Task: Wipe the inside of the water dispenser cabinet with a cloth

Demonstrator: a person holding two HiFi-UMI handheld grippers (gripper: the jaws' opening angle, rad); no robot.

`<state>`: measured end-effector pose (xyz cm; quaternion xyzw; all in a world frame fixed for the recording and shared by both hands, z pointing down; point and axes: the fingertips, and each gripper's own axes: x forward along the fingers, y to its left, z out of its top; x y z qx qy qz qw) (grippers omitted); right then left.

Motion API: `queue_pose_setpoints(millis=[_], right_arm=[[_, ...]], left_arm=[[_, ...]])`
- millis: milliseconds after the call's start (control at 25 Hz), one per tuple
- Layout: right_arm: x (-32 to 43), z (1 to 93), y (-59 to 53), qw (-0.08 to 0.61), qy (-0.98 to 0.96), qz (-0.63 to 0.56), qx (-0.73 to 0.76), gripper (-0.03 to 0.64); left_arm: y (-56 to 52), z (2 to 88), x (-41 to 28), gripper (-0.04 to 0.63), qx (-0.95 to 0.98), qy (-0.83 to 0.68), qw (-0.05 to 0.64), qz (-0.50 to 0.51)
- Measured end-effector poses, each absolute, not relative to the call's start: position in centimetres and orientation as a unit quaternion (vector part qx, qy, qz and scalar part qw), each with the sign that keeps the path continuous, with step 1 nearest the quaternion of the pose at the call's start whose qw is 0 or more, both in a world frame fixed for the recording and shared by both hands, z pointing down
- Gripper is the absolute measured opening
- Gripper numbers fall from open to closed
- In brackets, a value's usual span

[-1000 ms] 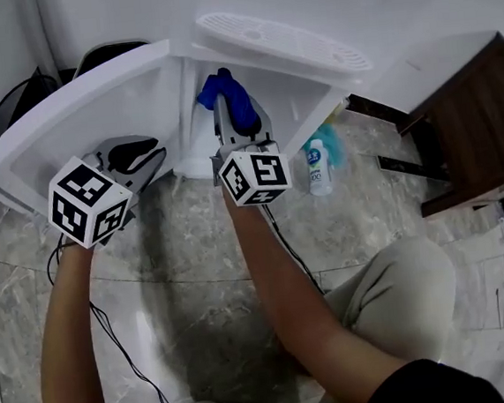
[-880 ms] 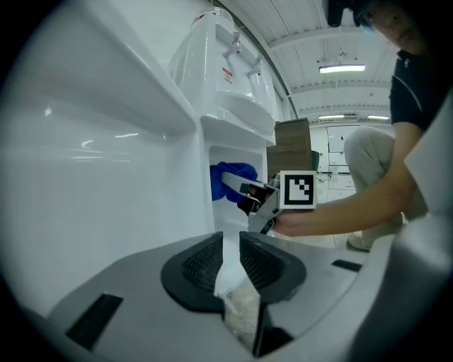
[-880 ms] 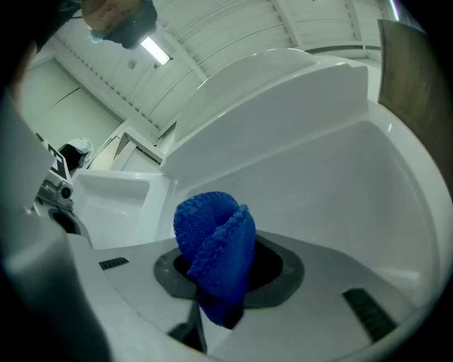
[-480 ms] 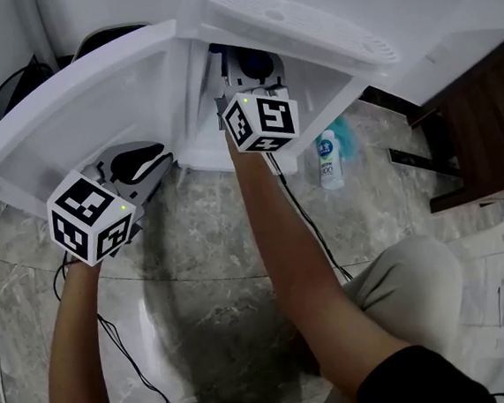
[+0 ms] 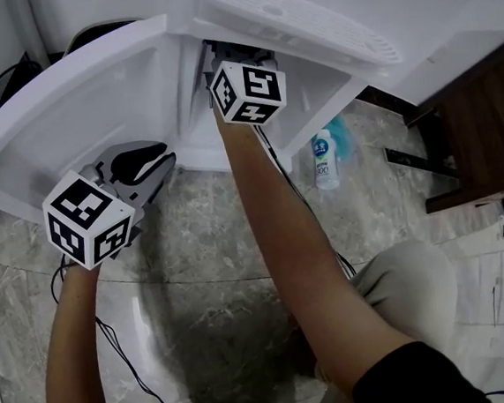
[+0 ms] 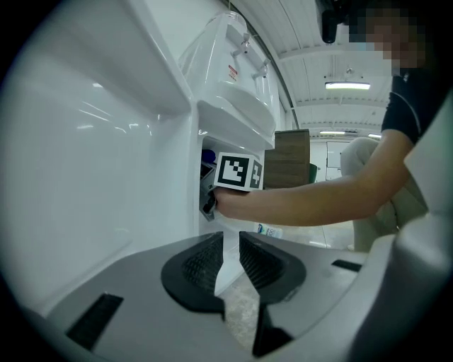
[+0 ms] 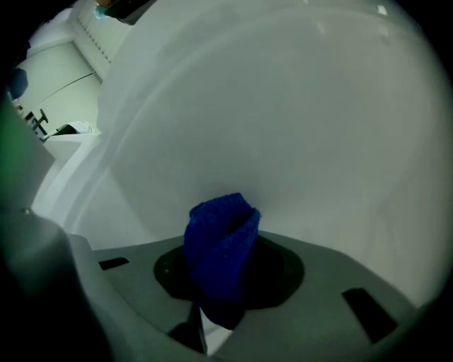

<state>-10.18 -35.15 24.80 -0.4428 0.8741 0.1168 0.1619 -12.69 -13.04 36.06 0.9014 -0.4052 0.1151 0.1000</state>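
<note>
Bottle [image 5: 322,165] on floor [image 5: 206,255], right of cabinet [image 5: 312,102] (open door [image 5: 92,105] at left)

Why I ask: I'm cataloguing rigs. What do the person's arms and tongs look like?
The left tongs and right tongs are grey with black ribbed pads; each carries a white cube with black square markers and trails a black cable. Forearms are bare; a black short sleeve covers the right upper arm.

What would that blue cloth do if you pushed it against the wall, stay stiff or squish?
Probably squish: the cloth is bunched and folded where the right tongs pinch it, so it looks soft and floppy. It seems light too, since a small pinch holds it up. Its knitted-looking surface likely grips rather than slides.
</note>
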Motion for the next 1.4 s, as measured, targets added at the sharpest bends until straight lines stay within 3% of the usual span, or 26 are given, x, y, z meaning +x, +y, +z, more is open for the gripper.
queue_pose_setpoints(millis=[560, 1040, 1400], right_arm=[[-10.5, 25.1, -37.8, 0.135, 0.874, 0.098, -0.456, 0.086], [-10.6, 24.8, -32.9, 0.195, 0.875, 0.089, -0.433, 0.086], [-10.9, 24.9, -37.3, 0.132, 0.879, 0.113, -0.444, 0.086]], left_arm=[[-13.2, 36.1, -11.4, 0.080, 0.905, -0.397, 0.101, 0.115], [-13.4, 35.3, -11.3, 0.080, 0.906, -0.398, 0.095, 0.111], [-13.6, 35.1, -11.3, 0.080, 0.907, -0.397, 0.101, 0.102]])
